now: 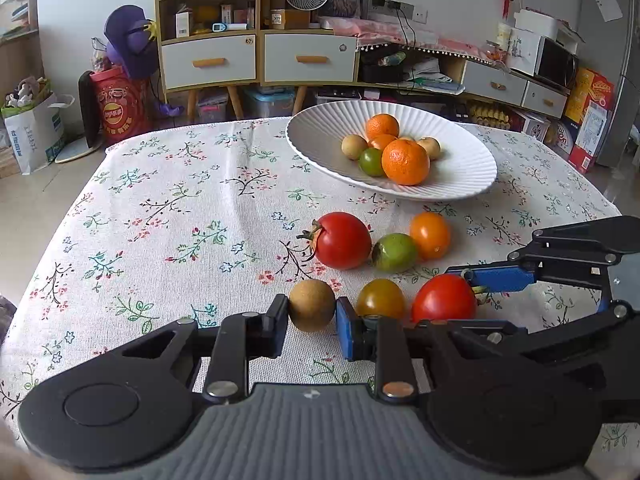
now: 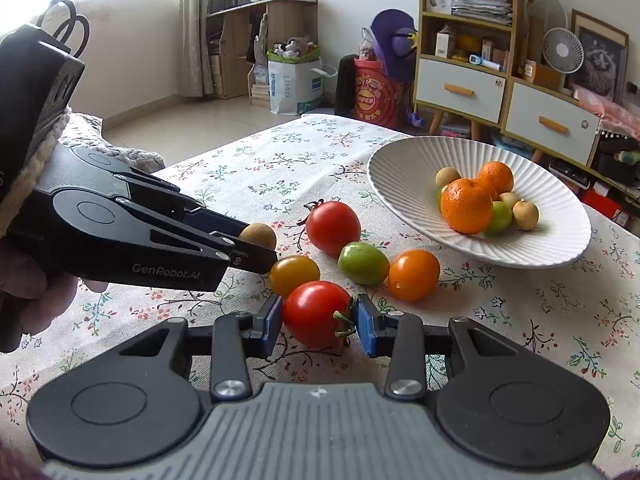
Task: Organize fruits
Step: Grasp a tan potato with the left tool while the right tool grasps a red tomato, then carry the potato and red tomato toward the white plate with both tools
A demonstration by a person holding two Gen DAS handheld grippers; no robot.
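Seven fruits in white plate (image 1: 316, 140) — heaped, touching

My table (image 1: 168, 216) carries a cloth (image 1: 120, 264), a white plate (image 1: 320, 136), loose tomatoes (image 1: 342, 240) and a longan (image 1: 312, 305).

Left gripper (image 1: 312, 322) angled down toward table, pads pressed on both sides of brown round fruit (image 1: 312, 305). Right gripper (image 2: 319, 322) angled down likewise, just right of left one, blue pads (image 2: 273, 318) flanking red tomato (image 2: 316, 312), touching it. Hand (image 2: 28, 292) wraps left gripper's handle.
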